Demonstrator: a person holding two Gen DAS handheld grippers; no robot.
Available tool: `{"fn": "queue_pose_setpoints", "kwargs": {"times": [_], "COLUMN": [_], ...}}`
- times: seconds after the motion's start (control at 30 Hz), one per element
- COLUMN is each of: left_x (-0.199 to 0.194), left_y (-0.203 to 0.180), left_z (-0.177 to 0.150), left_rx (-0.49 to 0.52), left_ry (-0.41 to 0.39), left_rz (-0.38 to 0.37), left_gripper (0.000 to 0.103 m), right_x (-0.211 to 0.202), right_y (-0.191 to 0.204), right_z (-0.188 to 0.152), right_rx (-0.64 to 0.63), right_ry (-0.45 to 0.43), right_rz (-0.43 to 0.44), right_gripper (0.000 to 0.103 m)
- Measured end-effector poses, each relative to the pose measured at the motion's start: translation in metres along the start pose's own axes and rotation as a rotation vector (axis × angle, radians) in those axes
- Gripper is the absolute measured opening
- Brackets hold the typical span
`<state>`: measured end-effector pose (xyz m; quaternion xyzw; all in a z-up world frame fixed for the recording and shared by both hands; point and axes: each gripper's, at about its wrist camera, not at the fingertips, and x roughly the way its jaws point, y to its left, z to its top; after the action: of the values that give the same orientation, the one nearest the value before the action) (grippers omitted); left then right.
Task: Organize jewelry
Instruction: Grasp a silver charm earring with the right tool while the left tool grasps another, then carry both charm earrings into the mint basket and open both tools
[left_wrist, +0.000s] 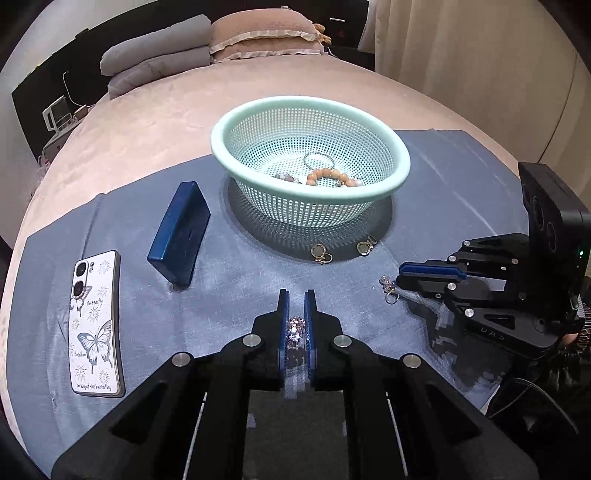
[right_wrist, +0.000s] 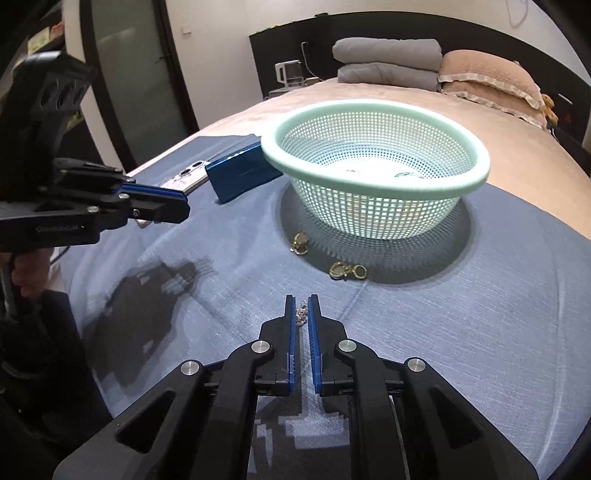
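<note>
My left tongs (left_wrist: 296, 325) pinch a sparkly pink-purple crystal earring (left_wrist: 296, 328), held just above the blue-grey cloth (left_wrist: 229, 288) on the bed. My right tongs (right_wrist: 303, 314) clamp a matching glittery silver-pink crystal earring (right_wrist: 302, 313) on the cloth. Two gold round-pendant earrings (left_wrist: 322, 253) lie beside the mint perforated plastic basket (left_wrist: 258, 122), which holds a peach bead bracelet (left_wrist: 328, 175) and a thin silver ring (left_wrist: 318, 159).

Bedroom, prob. home: bed (left_wrist: 166, 110), pillows (left_wrist: 266, 37), folded blankets (right_wrist: 388, 62).
</note>
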<state>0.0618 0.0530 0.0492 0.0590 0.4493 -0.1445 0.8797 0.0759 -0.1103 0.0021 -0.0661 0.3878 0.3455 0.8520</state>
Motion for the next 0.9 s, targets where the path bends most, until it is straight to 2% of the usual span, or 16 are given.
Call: {"fn": "queue_pose_setpoints", "kwargs": {"times": [0.1,0.17,0.3,0.37,0.53,0.73,0.9], "left_x": [-0.003,-0.003,-0.005,-0.006,-0.010,-0.016,-0.022], "left_y": [0.001,0.000,0.001,0.000,-0.003,-0.009,-0.017], "left_z": [-0.001,0.000,0.002,0.005,0.013,0.030,0.053], "left_rx": [0.005,0.007,0.004,0.006,0.023,0.064,0.111], "left_ry": [0.005,0.006,0.003,0.002,-0.011,-0.032,-0.060], "left_rz": [0.003,0.006,0.005,0.006,0.007,0.001,-0.002], "left_gripper": [0.008,0.008,0.008,0.008,0.008,0.008,0.008], "right_x": [0.005,0.010,0.021,0.022,0.011,-0.020,-0.049], "right_y": [0.004,0.006,0.014,0.017,0.015,0.009,0.000], "right_z": [0.000,-0.001,-0.005,-0.005,-0.002,0.009,0.035], "right_rx": [0.003,0.001,-0.018,-0.021,-0.012,-0.007,-0.030], "right_ry": [-0.001,0.010,0.030,0.035,0.044,-0.015,-0.080], "right_rz": [-0.008,-0.042,-0.095,-0.091,-0.085,-0.107,-0.148], "right_gripper": [0.022,0.023,0.021,0.010,0.009,0.009,0.009]}}
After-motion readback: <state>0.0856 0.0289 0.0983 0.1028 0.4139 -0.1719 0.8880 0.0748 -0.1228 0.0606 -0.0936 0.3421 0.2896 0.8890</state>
